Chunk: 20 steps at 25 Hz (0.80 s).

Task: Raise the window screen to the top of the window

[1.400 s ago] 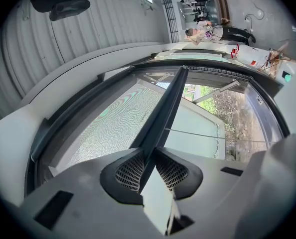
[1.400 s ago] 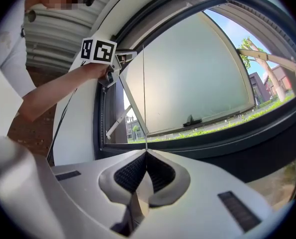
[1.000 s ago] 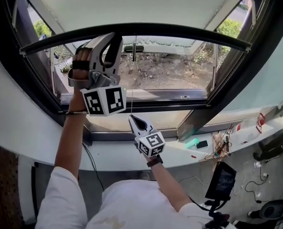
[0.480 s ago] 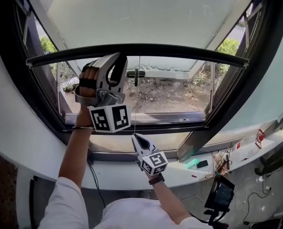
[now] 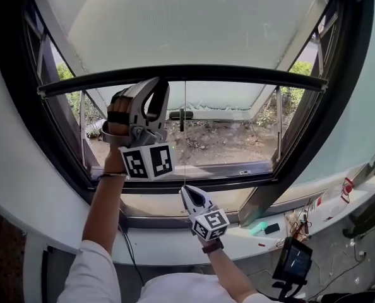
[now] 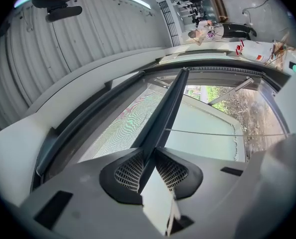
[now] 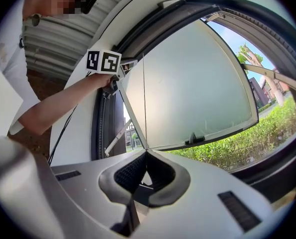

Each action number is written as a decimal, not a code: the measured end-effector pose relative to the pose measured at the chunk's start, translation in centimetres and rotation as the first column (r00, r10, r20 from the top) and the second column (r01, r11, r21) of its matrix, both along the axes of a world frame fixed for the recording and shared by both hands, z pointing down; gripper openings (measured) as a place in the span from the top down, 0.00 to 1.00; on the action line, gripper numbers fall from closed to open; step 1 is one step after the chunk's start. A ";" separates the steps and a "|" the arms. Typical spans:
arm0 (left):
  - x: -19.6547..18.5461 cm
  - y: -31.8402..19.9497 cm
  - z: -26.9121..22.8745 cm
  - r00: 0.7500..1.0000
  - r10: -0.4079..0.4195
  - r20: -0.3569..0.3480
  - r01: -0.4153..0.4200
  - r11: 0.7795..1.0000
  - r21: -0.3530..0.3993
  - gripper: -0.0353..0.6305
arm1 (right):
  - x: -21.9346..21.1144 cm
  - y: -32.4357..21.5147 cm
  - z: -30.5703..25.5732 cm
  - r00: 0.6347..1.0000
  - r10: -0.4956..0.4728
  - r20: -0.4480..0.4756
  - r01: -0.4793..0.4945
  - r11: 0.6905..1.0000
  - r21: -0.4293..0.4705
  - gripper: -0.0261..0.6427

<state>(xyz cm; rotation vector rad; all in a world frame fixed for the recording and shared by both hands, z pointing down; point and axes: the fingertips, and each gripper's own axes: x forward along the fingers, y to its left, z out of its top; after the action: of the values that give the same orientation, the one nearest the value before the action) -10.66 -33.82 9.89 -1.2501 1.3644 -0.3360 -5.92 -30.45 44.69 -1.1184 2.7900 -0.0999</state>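
The window screen [image 5: 175, 24] is a pale mesh that ends in a dark bottom bar [image 5: 238, 71] partway up the opening. My left gripper [image 5: 154, 88] is shut on that bar left of its middle. In the left gripper view the bar [image 6: 170, 108] runs away from between the closed jaws of the left gripper [image 6: 149, 158], mesh [image 6: 130, 121] on one side. A thin pull cord [image 5: 184, 137] hangs from the bar's middle down to my right gripper [image 5: 185, 190], which is shut on it. The right gripper view shows the cord [image 7: 143, 103] rising out of the right gripper [image 7: 144, 152].
Beyond the screen a glass casement [image 7: 198, 83] stands swung outward, with a dark handle [image 5: 181, 114]. The white sill [image 5: 175, 248] at lower right holds a green object [image 5: 257, 227], a red-and-white bottle [image 5: 345, 185] and cables. A small display [image 5: 291, 261] stands below it.
The screen's bar sits a little higher over the opening, and both grippers have gone up with it. My view has tilted upward, so more mesh shows.
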 end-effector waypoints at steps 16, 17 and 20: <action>0.1 0.1 -5.4 1.000 -0.014 0.010 0.013 0.997 0.070 0.86 | -0.5 -0.7 -5.4 1.000 -0.015 0.008 0.014 0.994 0.104 0.96; 0.1 0.1 -5.8 1.000 -0.016 0.011 0.015 0.997 0.077 0.86 | -0.6 -0.7 -5.9 1.000 -0.014 0.007 0.014 0.993 0.114 0.96; 0.1 0.3 -7.2 1.000 -0.020 0.013 0.019 0.995 0.098 0.86 | -0.7 -1.0 -7.3 1.000 -0.011 0.009 0.009 0.990 0.138 0.96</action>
<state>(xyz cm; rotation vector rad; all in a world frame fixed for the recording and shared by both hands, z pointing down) -10.57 -33.53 2.69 -1.1521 1.3657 -0.2871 -6.61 -31.41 37.43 -1.0679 2.7454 0.0855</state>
